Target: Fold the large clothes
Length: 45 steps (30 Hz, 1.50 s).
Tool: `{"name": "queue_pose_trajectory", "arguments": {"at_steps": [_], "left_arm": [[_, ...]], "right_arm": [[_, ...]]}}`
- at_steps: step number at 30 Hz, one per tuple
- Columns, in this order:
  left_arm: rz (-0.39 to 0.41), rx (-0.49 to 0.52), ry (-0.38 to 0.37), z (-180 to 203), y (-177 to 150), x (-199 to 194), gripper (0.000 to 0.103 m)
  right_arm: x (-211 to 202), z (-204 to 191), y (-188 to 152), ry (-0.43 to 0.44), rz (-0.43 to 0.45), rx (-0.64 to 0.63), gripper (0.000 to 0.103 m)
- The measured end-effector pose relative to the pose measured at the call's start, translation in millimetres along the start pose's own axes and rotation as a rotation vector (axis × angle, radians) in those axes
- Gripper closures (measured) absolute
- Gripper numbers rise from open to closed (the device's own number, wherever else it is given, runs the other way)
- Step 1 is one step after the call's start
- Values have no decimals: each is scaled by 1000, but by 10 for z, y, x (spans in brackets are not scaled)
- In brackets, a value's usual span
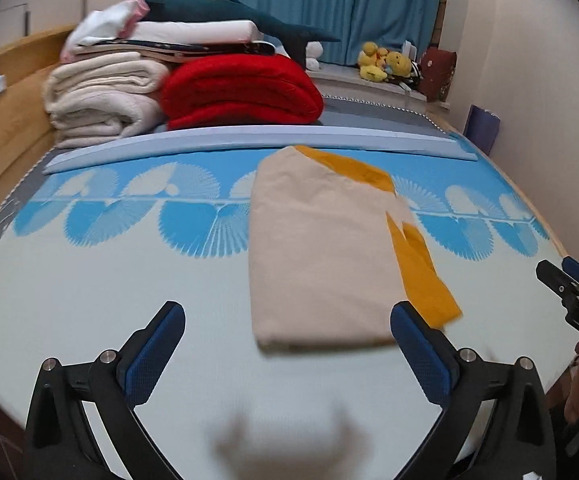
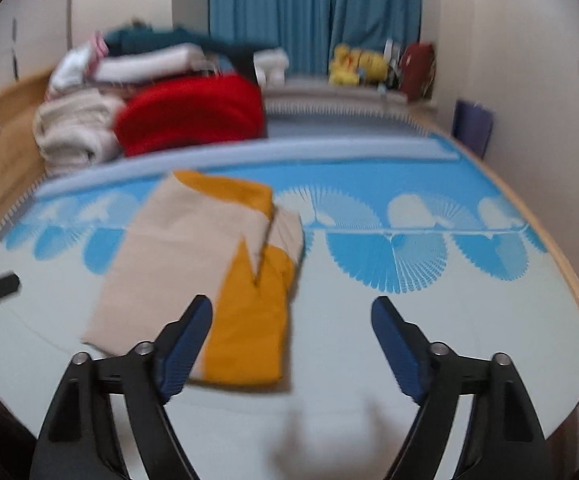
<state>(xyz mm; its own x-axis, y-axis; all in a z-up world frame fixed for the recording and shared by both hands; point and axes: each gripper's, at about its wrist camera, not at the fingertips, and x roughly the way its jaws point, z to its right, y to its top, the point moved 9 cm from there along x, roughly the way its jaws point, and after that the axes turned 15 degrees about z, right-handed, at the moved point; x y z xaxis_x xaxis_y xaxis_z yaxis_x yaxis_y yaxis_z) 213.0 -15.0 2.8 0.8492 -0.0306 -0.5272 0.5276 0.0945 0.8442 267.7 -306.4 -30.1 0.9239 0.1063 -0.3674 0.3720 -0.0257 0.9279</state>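
A: How far along is the folding?

B: Nearly finished, by my reading. The beige and mustard garment (image 1: 321,256) lies on the bed (image 1: 109,300) as a neat, flat rectangle, with the mustard parts tucked along its right edge. I see no loose sleeve trailing out. At most a final fold or a move to the pile remains, and that is only a guess.

A: Is either gripper holding it?

B: No. The left gripper (image 1: 287,322) has its jaws spread wide with nothing between the pads. In the left wrist view the garment sits in the middle of the frame, just above and between the blue pads, its near edge close to the right pad but apart from it.

A: And the right?

B: The right gripper (image 2: 291,316) is likewise wide open and empty. In its view the garment lies centre-left, its mustard corner passing behind the left pad; the blur hides whether they touch.

A: Anything else on the bed?

B: Stacked blankets (image 1: 177,80) in the upper left, well apart from the garment.
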Motion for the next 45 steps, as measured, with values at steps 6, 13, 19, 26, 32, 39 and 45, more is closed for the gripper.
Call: {"name": "queue_pose_trajectory", "arguments": {"at_steps": [6, 13, 19, 26, 32, 39, 45], "left_arm": [[-84, -28, 23, 76, -769, -362, 1], [-108, 9, 18, 261, -919, -285, 1], [-85, 0, 32, 273, -910, -224, 1], [-81, -35, 36, 192, -886, -177, 1], [-87, -45, 40, 131, -906, -154, 1], [-91, -39, 42, 119, -914, -149, 1], [-91, -37, 43, 103, -920, -149, 1]], "right_arm": [[-676, -316, -445, 22, -41, 22, 15], [-711, -534, -746, 40, -87, -16, 15], [-540, -601, -862, 39, -129, -4, 15], [-452, -717, -890, 55, -136, -26, 15], [-419, -814, -897, 65, -132, -46, 15], [-390, -877, -902, 76, -127, -66, 15], [-388, -886, -907, 73, -122, -77, 15]]}}
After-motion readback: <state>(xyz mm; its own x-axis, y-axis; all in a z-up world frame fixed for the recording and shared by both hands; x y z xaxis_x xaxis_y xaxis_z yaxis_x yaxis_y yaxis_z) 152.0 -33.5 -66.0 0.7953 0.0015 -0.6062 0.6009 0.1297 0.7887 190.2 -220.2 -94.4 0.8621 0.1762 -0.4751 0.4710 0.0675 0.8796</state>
